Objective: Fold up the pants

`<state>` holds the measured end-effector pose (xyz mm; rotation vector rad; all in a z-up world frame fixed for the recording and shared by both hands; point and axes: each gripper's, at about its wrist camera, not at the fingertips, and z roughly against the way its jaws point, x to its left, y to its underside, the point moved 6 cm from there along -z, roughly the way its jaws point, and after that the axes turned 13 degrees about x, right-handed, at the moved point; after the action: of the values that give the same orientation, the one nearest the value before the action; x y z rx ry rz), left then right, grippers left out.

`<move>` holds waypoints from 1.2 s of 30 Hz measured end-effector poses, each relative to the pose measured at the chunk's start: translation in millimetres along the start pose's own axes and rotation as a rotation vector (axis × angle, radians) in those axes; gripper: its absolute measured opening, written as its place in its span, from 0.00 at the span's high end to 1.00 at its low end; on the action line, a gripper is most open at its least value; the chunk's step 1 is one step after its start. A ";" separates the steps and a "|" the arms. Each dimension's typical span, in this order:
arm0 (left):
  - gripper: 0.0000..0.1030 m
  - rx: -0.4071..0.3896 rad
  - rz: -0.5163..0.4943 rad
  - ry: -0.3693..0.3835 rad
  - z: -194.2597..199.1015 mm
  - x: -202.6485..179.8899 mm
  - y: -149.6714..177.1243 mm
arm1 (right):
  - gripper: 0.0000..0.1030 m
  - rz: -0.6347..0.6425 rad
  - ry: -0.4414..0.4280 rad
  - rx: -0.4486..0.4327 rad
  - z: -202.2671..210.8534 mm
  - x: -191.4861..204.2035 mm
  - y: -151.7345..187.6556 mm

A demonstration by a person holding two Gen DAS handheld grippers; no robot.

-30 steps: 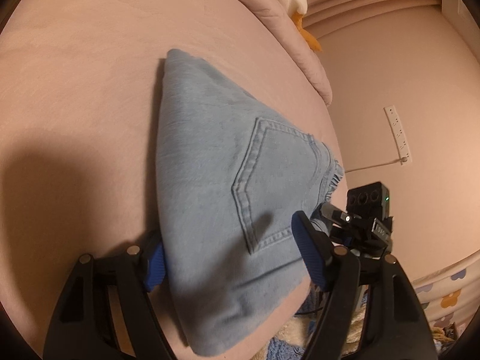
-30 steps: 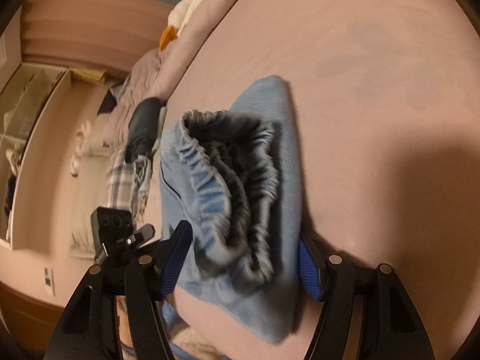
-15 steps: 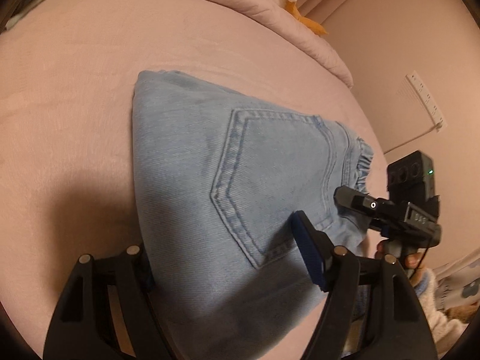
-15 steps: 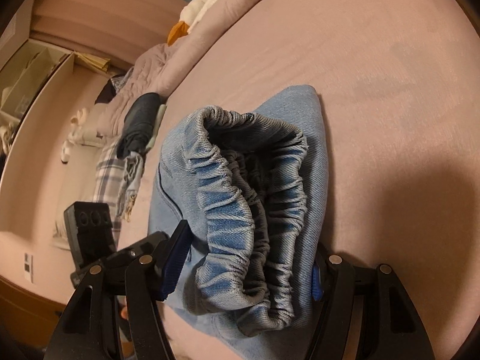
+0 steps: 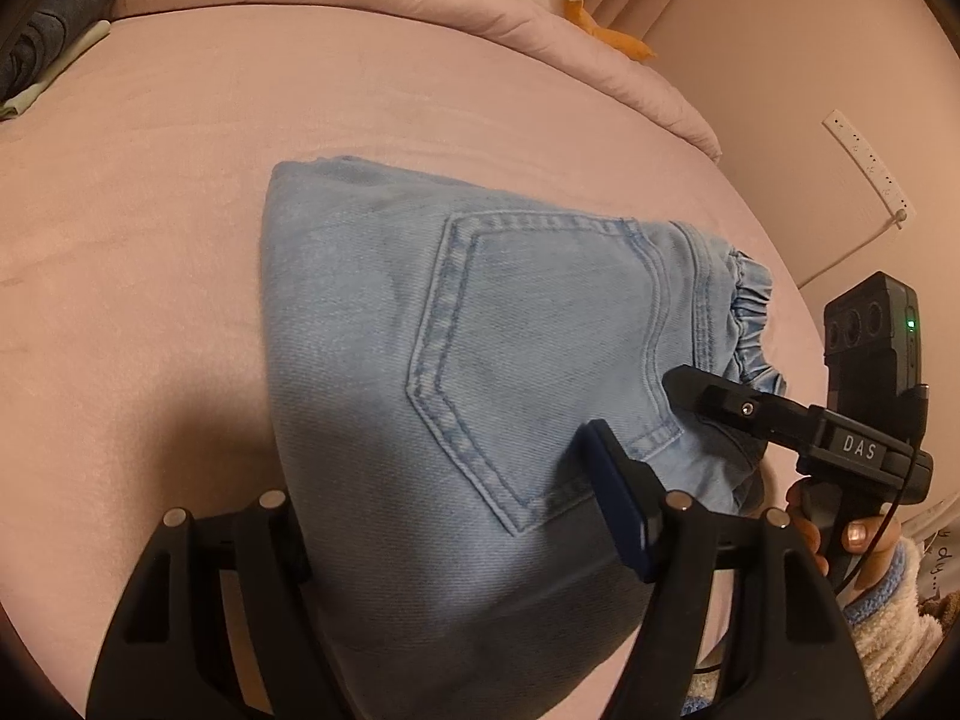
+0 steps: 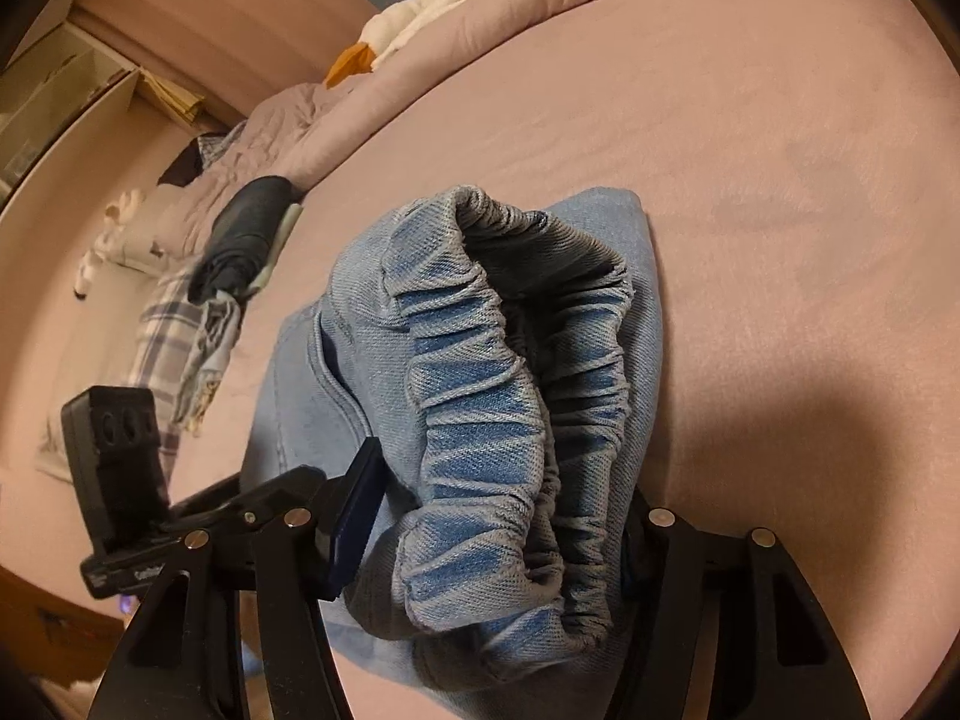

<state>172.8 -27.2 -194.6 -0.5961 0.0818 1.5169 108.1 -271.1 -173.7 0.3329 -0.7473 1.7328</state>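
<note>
Your pants [image 5: 456,372] lie folded into a thick blue bundle on the pink bed [image 5: 180,180]. Everything here is told from the pants.

Your left gripper [image 5: 456,540] sits at the near end of the pants. The bundle fills the space between its two fingers. One blue pad [image 5: 618,510] rests on the cloth just below the back pocket [image 5: 540,348]. The other finger is half hidden behind the edge of the bundle. Its jaws stand wide around the pants, and they look pressed against both sides.

Your right gripper [image 6: 492,546] is at the waist end of the pants. The stretchy waistband [image 6: 480,420] bulges up between its fingers. One blue pad [image 6: 354,522] touches the cloth at the side of the waistband. The other pad is mostly hidden behind the cloth. These jaws have just been closing in, with the waist of the pants between them.

From the left camera, your right hand [image 5: 840,534] shows past the waist end, in a fluffy sleeve [image 5: 888,630].

Far beyond the pants, a rolled quilt [image 5: 420,0] lines the edge of the bed. A white soft toy [image 6: 432,6] with an orange part lies on it. Off to the side of the pants, a dark bundle [image 6: 246,228] and a checked cloth [image 6: 174,342] lie at the bed's edge.
</note>
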 end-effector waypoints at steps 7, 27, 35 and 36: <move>0.33 -0.006 -0.018 -0.045 -1.7 -5.4 -4.3 | 0.42 0.019 0.087 -0.014 2.6 4.0 -0.3; 0.42 -0.016 -0.004 -0.056 -0.6 -1.5 -8.9 | 0.50 0.087 0.314 -0.079 9.9 25.1 3.4; 0.46 -0.026 0.013 -0.051 3.0 -1.9 -10.1 | 0.51 0.112 0.361 -0.106 13.5 36.5 6.2; 0.47 -0.028 0.013 -0.051 3.9 -2.0 -9.3 | 0.51 0.116 0.368 -0.108 13.4 38.4 7.0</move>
<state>180.3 -26.8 -187.4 -0.5798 0.0256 1.5473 88.0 -251.4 -143.6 -0.1057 -0.5954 1.7878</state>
